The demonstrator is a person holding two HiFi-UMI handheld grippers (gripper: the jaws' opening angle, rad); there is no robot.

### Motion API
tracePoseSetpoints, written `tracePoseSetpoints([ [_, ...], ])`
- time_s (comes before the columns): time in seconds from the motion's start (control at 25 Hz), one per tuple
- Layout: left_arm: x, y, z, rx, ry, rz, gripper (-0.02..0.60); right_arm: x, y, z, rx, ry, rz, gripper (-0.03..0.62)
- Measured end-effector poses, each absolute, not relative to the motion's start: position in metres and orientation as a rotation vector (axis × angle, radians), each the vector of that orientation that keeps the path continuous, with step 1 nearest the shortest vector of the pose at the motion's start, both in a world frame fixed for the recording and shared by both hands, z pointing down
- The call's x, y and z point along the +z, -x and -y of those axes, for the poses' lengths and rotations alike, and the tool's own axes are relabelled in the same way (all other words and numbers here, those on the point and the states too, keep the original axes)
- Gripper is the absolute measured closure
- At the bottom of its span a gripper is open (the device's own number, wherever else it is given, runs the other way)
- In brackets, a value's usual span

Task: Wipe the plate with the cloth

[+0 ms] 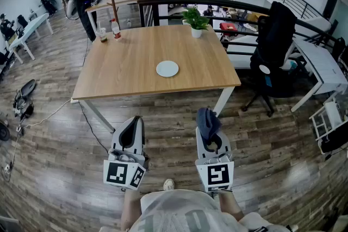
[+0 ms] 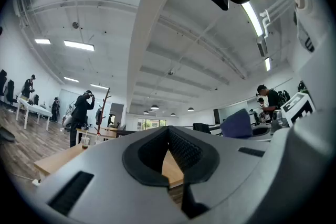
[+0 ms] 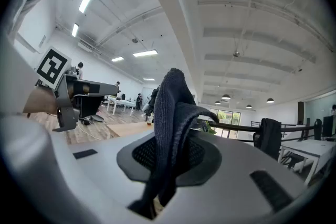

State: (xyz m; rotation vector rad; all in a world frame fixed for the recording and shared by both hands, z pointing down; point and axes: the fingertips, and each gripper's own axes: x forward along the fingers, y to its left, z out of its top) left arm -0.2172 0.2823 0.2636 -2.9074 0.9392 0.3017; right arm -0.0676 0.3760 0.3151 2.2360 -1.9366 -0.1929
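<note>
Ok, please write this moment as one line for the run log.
stage: before wiping | right gripper: shut on cloth | left gripper: shut, empty | plate: on table, untouched

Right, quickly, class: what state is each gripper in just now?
Left gripper: closed, nothing in it.
Right gripper: closed on the cloth.
</note>
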Motion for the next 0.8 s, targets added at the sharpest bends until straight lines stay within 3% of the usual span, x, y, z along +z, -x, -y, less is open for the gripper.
tracePoseSetpoints([
  [0.8,0.269,0.281,-0.225,0.285,2.864,-1.024,0.574,0.341,0.099,-0.322,-0.114,-2.201,1.907,0.537],
])
